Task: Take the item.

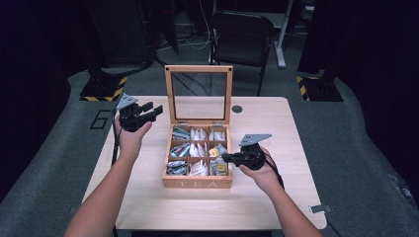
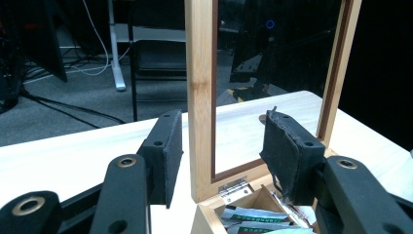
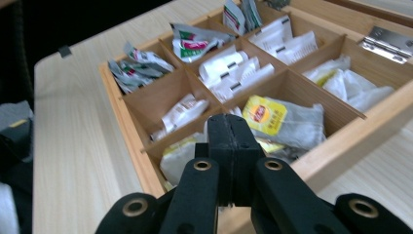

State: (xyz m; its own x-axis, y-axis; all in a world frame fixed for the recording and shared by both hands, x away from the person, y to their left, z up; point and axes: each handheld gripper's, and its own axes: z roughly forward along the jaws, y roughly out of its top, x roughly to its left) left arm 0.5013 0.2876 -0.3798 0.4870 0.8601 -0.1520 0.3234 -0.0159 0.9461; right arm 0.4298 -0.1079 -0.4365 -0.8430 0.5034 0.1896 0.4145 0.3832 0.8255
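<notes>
Both forearms bare, no sleeves. Left gripper point(image 1: 148, 111) and right gripper point(image 1: 228, 157): matte black, two-jaw, grey three-cornered plate on top, black cable trailing. Jaw arms have brass-ringed pivot holes; flat pads point(image 2: 168, 151) with worn, frayed black facing and small screws.

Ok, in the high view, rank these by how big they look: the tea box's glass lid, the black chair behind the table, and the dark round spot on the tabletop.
1. Glass lid and black chair: alike, and the chair stands farther off, so unsure.
2. Dark round spot: plainly smallest.
</notes>
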